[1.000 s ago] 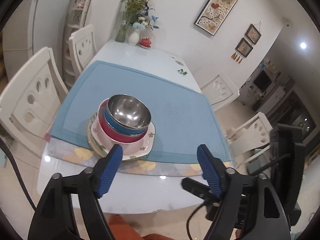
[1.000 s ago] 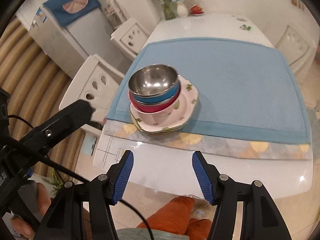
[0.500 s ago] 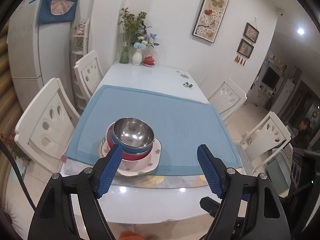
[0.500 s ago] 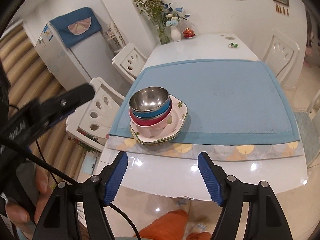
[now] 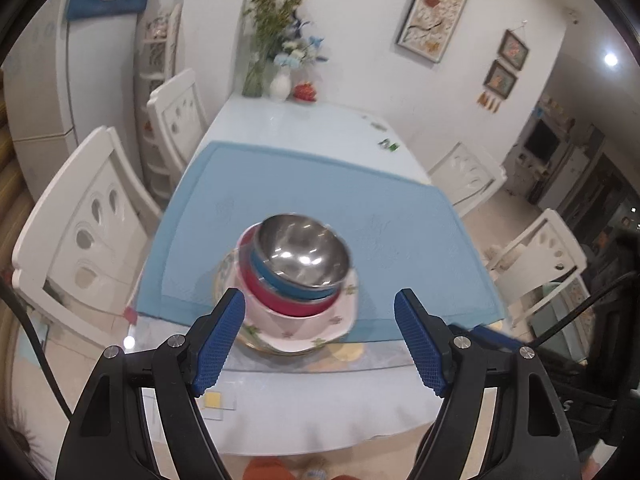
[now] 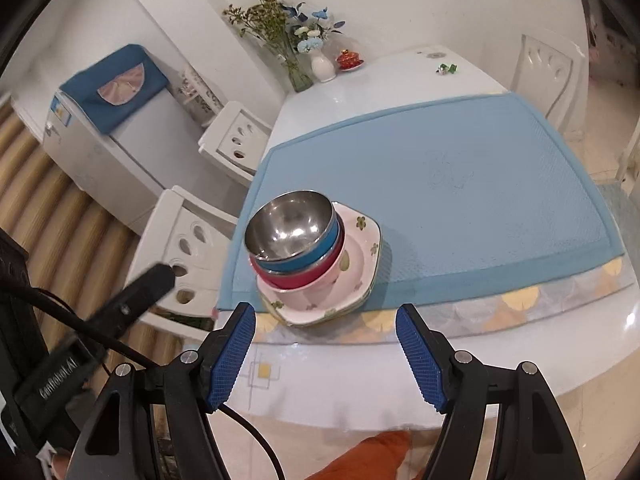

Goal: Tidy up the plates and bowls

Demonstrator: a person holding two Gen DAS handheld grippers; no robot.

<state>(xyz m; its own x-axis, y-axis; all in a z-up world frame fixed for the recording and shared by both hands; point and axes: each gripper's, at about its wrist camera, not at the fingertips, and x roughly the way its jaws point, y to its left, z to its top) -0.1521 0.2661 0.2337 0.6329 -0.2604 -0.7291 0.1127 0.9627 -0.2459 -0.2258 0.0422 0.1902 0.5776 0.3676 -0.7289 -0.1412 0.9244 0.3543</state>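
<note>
A white tabletop (image 6: 400, 364) carries a large blue mat (image 6: 460, 208), bare over most of its width. At the mat's near left corner sits a stack: flowered plates (image 6: 356, 280), then a pink bowl (image 6: 308, 278), a blue bowl (image 6: 308, 256) and a steel bowl (image 6: 288, 226). Left hand-held gripper (image 5: 320, 340) and right hand-held gripper (image 6: 325, 354) both hover just short of the stack, jaws apart and empty.
</note>
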